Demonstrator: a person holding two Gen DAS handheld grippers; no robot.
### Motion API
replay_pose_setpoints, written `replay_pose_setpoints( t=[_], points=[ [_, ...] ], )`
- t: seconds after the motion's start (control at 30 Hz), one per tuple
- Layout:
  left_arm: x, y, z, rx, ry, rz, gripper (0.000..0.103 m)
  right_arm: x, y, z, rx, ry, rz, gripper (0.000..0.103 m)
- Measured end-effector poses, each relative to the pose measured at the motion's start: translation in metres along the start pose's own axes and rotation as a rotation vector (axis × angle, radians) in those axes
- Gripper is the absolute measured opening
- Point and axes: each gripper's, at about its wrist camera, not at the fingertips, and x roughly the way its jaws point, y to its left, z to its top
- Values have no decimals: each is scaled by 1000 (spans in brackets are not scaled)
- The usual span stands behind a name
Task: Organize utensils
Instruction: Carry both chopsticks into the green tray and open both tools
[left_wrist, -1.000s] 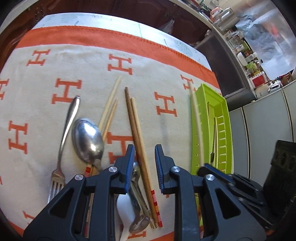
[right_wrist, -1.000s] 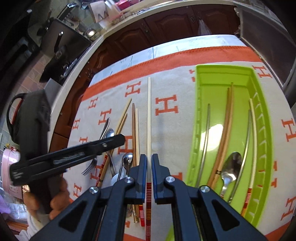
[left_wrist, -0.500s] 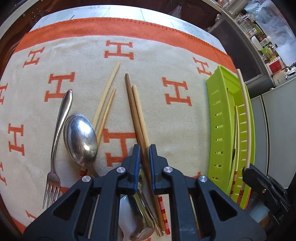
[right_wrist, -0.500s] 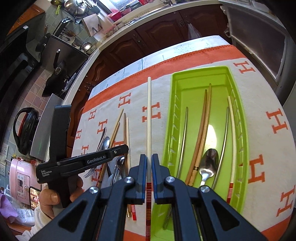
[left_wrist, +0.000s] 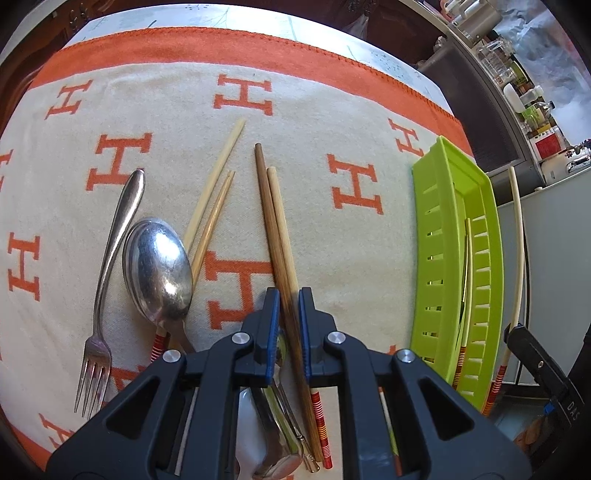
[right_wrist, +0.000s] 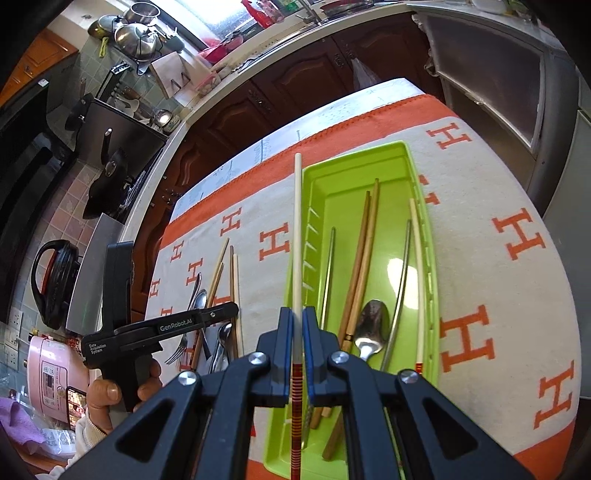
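surface: table (right_wrist: 332, 110) under cream-and-orange H-patterned cloth (left_wrist: 332, 122) | on cloth: green utensil tray (right_wrist: 369, 162); fork (left_wrist: 110, 258); large spoon (left_wrist: 159, 269); loose chopsticks (left_wrist: 275, 229)

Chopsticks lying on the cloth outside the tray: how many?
4: a pale one and a tan one beside the spoon; a dark one and a light one in the left gripper. Others may hide under it.

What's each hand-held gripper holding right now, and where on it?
Right: cream chopstick, gripped near its red-striped end. Left: jaws astride two brown chopsticks low on their shafts; grip unclear.
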Motion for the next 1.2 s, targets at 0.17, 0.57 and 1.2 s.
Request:
replay_pose_setpoints(
  t=[0.17,0.57,1.2],
  points=[
    [2,-11,0,26,-9,26,8,2,-5,-2,16,6,9,5],
    [5,-26,-6,3,-23,-4,3,-2,-20,-4,48,0,12,5],
    [-86,-82,-37,100,-71,-186,3,3,-47,-7,130,22,-87,7]
  ],
)
